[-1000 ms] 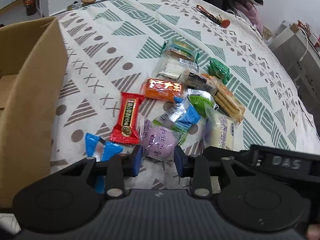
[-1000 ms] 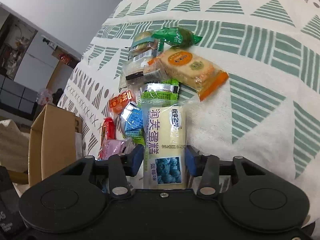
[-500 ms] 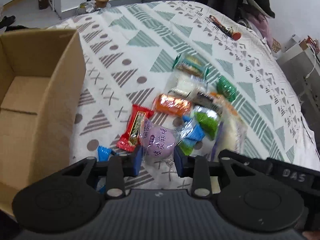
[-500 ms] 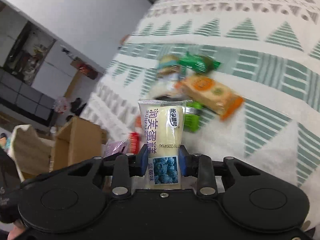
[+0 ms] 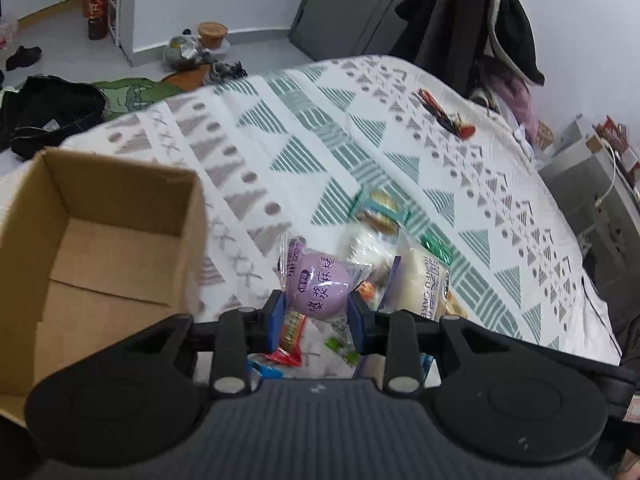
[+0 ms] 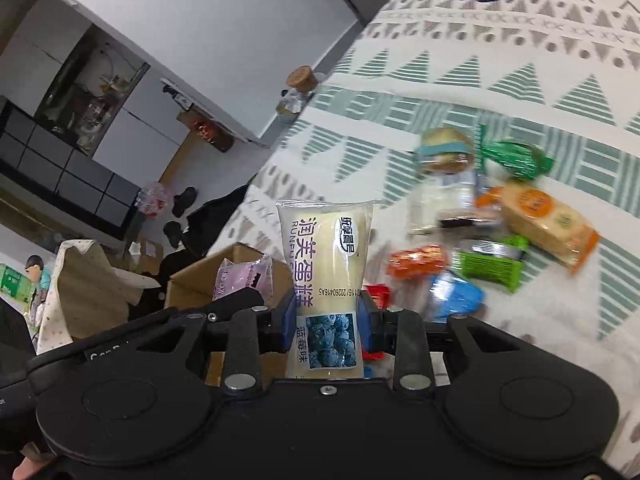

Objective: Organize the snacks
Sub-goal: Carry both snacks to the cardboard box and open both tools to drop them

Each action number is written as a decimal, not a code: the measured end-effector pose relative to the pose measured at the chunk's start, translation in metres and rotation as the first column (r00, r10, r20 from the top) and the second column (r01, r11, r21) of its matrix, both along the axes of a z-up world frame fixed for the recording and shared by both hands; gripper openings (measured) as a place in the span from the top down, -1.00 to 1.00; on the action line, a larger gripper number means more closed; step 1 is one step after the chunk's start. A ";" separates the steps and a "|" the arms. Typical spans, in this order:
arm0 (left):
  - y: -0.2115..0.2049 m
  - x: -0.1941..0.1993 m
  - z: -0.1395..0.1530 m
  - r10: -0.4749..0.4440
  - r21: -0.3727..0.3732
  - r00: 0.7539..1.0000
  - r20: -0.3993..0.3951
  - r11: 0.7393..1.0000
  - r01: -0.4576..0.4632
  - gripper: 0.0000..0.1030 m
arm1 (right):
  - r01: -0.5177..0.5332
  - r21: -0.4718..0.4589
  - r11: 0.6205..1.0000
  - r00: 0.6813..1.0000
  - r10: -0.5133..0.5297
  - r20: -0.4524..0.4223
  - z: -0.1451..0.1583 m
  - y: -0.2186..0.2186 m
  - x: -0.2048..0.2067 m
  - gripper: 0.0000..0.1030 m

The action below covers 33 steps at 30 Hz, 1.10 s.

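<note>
— Both hand-held grippers lifted off the bed [image 5: 304, 120] since before?
— Yep. Left hand-held gripper [image 5: 316, 316] clamps 1 purple bun [image 5: 320, 288], right [image 6: 326, 328] clamps 1 cake [image 6: 326, 264], both above the pile.
— Box [image 5: 100, 240]?
— 1, open, left.

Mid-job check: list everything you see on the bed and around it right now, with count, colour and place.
purple round cake pack: 1, lilac, between the left gripper's pads, off the bed
blueberry cake pack: 1, pale yellow, clamped in the right gripper
cardboard box: 1, brown, open and empty, at the bed's left edge
loose snacks: about eight, green, orange, blue, red, clear, clustered on the bedspread
bedspread: 1, white with green and grey triangles
pens bundle: 1, red and dark, far side of the bed
hanging clothes: dark, beyond the bed
left gripper: 1, black, blue pads
right gripper: 1, black, blue pads
</note>
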<state>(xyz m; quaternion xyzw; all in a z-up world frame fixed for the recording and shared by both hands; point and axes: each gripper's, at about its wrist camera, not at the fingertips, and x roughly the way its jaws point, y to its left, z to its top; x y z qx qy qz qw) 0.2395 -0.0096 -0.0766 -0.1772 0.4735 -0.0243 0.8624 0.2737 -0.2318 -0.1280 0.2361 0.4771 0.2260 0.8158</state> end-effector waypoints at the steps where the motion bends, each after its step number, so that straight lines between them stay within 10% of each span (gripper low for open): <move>1: 0.006 0.000 0.003 0.005 -0.002 1.000 0.005 1.000 -0.005 0.37 | -0.005 0.005 1.000 1.000 0.005 0.002 0.002 0.005 0.001 0.42; 27: 0.138 -0.001 0.007 0.221 0.053 0.975 -0.018 0.974 -0.220 0.25 | -0.140 0.004 0.990 0.990 0.140 -0.005 0.022 0.126 0.008 0.40; 33: 0.153 -0.006 0.013 0.242 0.062 0.970 -0.008 0.969 -0.241 0.05 | -0.121 0.013 0.993 0.993 0.121 -0.011 0.025 0.128 0.011 -0.11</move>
